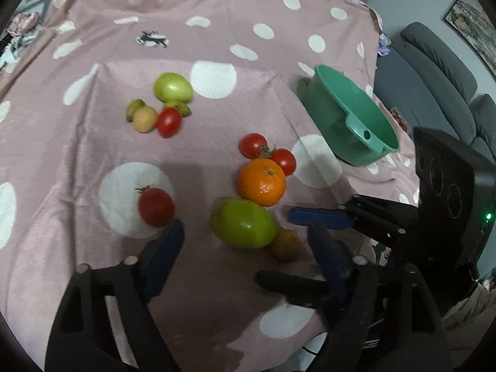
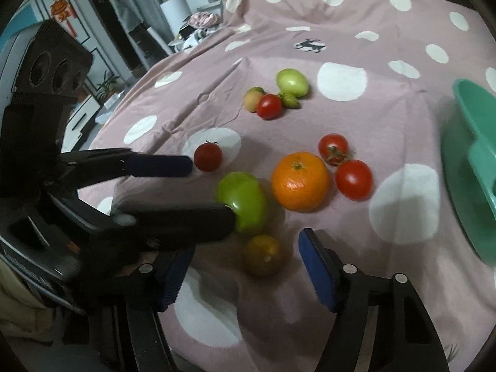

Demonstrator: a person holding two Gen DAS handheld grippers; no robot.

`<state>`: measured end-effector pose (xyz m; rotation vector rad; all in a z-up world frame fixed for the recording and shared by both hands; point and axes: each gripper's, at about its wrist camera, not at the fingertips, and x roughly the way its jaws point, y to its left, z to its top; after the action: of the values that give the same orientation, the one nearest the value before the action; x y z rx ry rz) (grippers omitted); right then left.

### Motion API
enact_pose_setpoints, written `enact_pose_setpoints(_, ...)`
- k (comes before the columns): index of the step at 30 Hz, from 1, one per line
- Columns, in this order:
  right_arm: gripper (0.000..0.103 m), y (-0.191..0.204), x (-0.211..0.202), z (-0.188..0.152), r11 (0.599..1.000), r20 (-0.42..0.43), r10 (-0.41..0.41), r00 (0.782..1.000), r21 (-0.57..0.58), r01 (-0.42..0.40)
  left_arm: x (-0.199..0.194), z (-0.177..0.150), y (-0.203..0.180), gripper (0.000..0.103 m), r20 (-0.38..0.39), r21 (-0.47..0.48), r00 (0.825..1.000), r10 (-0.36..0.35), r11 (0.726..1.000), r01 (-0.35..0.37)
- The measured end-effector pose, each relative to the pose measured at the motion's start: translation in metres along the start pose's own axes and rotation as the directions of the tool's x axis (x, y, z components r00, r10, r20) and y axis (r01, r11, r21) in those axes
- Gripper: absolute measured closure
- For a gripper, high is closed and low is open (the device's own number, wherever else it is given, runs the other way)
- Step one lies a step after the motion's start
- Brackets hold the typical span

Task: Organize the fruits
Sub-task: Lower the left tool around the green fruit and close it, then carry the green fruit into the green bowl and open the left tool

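Note:
Fruits lie on a pink dotted cloth (image 1: 77,142). Near me are a large green tomato (image 1: 243,223), an orange (image 1: 261,182), a small brownish fruit (image 1: 285,244), two red tomatoes (image 1: 252,145) and a lone red tomato (image 1: 156,207). A far cluster has a pale green tomato (image 1: 173,86). A green bowl (image 1: 350,117) stands right. My left gripper (image 1: 248,232) is open around the green tomato, not touching. My right gripper (image 2: 245,257) is open with the brownish fruit (image 2: 263,259) between its fingers; it also shows in the left wrist view (image 1: 291,241).
The far cluster also holds a red tomato (image 1: 169,121), a tan fruit (image 1: 144,118) and small green fruits (image 1: 135,107). A grey sofa (image 1: 440,71) is beyond the cloth's right edge. The green bowl (image 2: 474,167) sits at the right in the right wrist view.

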<state>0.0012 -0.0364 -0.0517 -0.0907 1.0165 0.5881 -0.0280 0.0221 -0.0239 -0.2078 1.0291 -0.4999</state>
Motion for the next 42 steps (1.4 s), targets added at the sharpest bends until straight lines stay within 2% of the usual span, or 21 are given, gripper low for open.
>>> enact_pose_setpoints(4,0.039,0.000,0.010,0.006,1.000,-0.017,0.014,1.000,-0.016,-0.014,0.009,0.004,0.000,0.034,-0.019,0.003,1.000,-0.009,1.000,0.009)
enact_pose_setpoints(6,0.045,0.000,0.014,0.008,0.999,-0.025,0.030,0.999,-0.024,-0.030,0.012,0.006,0.001,0.048,-0.029,-0.002,0.999,-0.023,1.000,0.023)
enact_pose_setpoints(10,0.052,0.003,0.021,0.013,0.998,-0.036,0.037,0.999,-0.043,-0.039,0.019,0.005,0.007,0.054,-0.050,-0.016,0.998,-0.031,0.999,0.030)
enact_pose_setpoints(12,0.061,0.003,0.022,0.015,0.999,-0.034,0.023,0.999,-0.048,-0.024,0.019,0.004,0.010,0.053,-0.051,-0.030,0.998,-0.040,0.999,0.038)
enact_pose_setpoints(13,0.062,0.003,0.023,0.016,0.999,-0.034,0.021,0.999,-0.048,-0.023,0.019,0.004,0.012,0.053,-0.047,-0.034,0.998,-0.042,0.999,0.040)
enact_pose_setpoints(19,0.062,0.005,0.022,0.020,0.998,-0.019,0.021,1.000,-0.058,-0.022,0.013,0.005,0.012,0.053,-0.027,-0.038,0.999,-0.036,0.999,0.035)
enact_pose_setpoints(29,0.062,0.016,-0.017,0.028,0.996,0.114,-0.002,0.993,-0.089,0.012,-0.024,0.019,-0.011,0.053,0.080,0.040,0.997,-0.014,0.999,0.010)
enact_pose_setpoints(35,0.062,0.007,-0.048,0.031,0.996,0.200,-0.050,0.978,-0.069,0.065,-0.027,0.040,-0.041,0.053,0.107,0.113,0.994,-0.021,0.994,0.009)
enact_pose_setpoints(42,0.062,-0.034,-0.092,0.027,0.987,0.297,-0.159,0.942,0.024,0.159,-0.005,0.077,-0.097,0.053,0.116,0.250,0.991,-0.074,0.967,0.043)
